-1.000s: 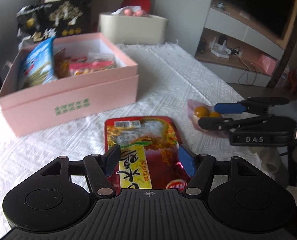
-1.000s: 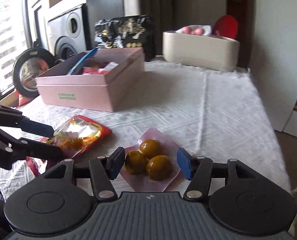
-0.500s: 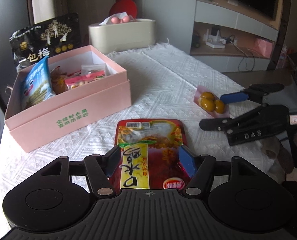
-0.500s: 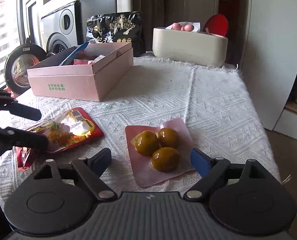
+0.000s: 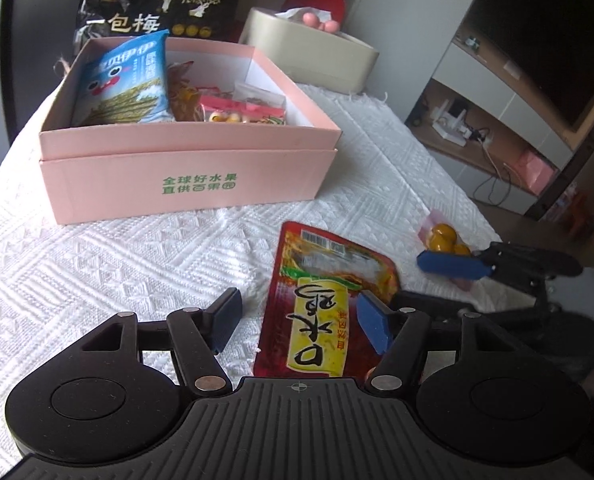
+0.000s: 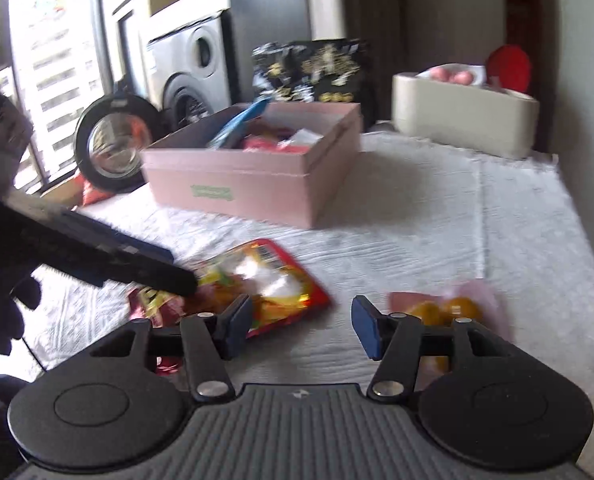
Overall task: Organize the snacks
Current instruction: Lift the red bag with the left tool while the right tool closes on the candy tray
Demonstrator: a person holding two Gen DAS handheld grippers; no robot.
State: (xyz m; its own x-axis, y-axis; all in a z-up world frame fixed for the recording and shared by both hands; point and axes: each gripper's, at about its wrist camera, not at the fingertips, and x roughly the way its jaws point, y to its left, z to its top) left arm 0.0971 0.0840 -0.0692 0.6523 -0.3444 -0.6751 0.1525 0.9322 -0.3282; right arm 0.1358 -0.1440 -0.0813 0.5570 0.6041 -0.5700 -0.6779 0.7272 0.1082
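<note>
A red snack pouch lies flat on the white tablecloth; it also shows in the right wrist view. My left gripper is open, its right finger over the pouch's near edge. A pink pack of yellow-brown balls lies to the right; in the right wrist view the pack sits behind my right finger. My right gripper is open and empty, over bare cloth between pouch and pack. The open pink box holds several snacks, among them a blue bag.
A black snack bag stands behind the box. A beige container with pink balls sits at the back. The table's right edge drops toward a TV shelf. A washing machine stands at the left in the right wrist view.
Both grippers have swung left. The left one now has the pouch under its right finger instead of centred. The right gripper has shifted off the ball pack; its view is blurred.
</note>
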